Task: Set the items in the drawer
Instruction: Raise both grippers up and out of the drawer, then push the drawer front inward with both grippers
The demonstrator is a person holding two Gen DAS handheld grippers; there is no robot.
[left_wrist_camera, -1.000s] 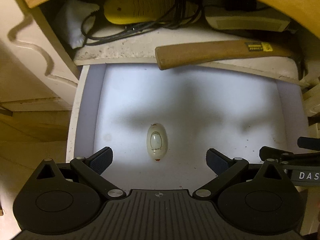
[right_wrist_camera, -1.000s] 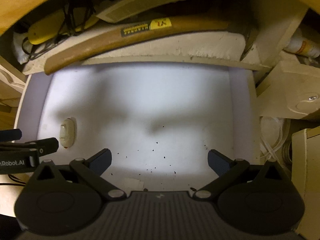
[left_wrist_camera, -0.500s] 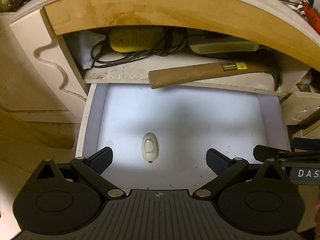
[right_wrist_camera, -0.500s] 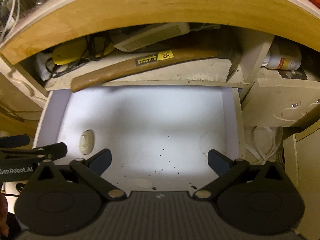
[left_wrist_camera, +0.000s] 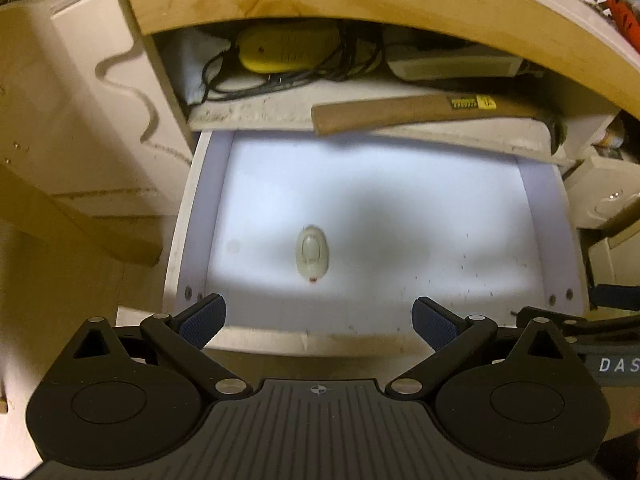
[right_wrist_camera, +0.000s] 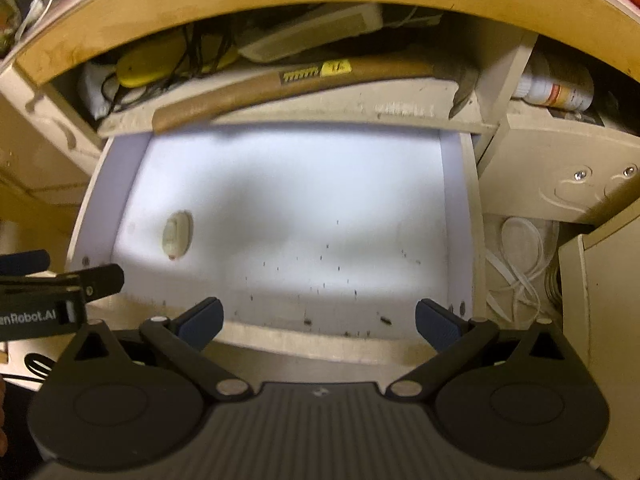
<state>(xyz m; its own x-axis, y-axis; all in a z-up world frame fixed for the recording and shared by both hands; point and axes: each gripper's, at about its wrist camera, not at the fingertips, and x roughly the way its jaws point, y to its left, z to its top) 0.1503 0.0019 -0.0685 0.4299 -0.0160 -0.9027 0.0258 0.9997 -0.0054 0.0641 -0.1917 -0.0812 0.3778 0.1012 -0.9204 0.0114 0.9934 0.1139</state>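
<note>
- Left gripper (left_wrist_camera: pixel 319 319): jaws spread wide with nothing between them, hanging over the drawer's front edge. Right gripper (right_wrist_camera: pixel 319 319): likewise released and empty, just beside the left one at the same edge.
- With both grippers empty and side by side, they could knock together if either swings across for the next item.
- Drawer (left_wrist_camera: pixel 188 236): pulled out, white floor lit, dark specks toward its right front. A gripper lowered carelessly could catch the front rim and jolt the drawer or push it in.
- Switch (left_wrist_camera: pixel 312 253): a small pale oval piece, probably a cord switch though the blur makes that uncertain, lies flat on the drawer floor, left of centre and apart from every wall. It is smooth and light in my judgement, so a sharp shove of the drawer could send it sliding.
- Hammer (left_wrist_camera: pixel 420 114): lies across the shelf just above the drawer's back, its handle end jutting past the shelf lip over the drawer. A gripper reaching deep could nudge it down onto the switch.
- Farther back, a yellow device (left_wrist_camera: pixel 286 49) sits among black cables (left_wrist_camera: pixel 280 80); fingers pushed that far could snag a loop.
</note>
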